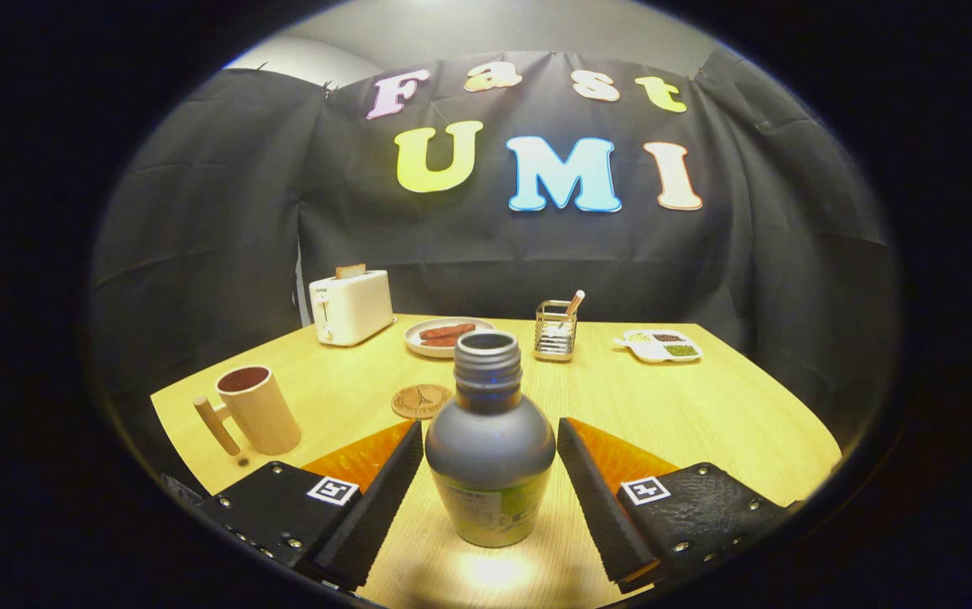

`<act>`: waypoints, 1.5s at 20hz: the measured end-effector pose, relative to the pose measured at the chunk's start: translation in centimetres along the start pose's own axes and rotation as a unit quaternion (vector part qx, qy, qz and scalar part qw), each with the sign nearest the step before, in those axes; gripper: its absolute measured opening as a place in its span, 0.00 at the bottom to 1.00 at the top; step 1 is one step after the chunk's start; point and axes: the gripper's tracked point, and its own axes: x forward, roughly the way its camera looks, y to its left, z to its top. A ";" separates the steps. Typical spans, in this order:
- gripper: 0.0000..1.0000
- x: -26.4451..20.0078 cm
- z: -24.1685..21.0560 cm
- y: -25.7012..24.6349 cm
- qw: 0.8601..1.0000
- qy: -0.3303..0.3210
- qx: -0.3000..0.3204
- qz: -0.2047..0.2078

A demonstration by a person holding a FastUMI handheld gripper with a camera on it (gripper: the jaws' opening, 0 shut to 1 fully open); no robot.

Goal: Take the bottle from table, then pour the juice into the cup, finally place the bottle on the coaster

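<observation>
An uncapped dark bottle [490, 448] with a green label stands upright between my fingers, its base at the wooden table [705, 414]. My gripper [491, 430] is shut on the bottle, with both fingertips [408, 452] pressing on its widest part. A tan wooden cup [259, 410] with a side handle and a dark red inside stands beyond the left finger. A round brown coaster [421, 401] lies flat just beyond the bottle, slightly to its left.
At the back of the table stand a white toaster [351, 306] with a slice in it, a plate of sausages [446, 336], a wire utensil holder [555, 331] and a white divided dish [661, 345]. The black booth wall rises behind them.
</observation>
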 end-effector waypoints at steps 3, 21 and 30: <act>0.97 0.3 -1.6 0.1 1.000 0.015 -0.003 0.000; 0.74 1.0 -2.1 0.2 0.996 0.065 -0.055 0.004; 0.73 1.3 1.5 3.3 0.984 0.068 -0.164 0.021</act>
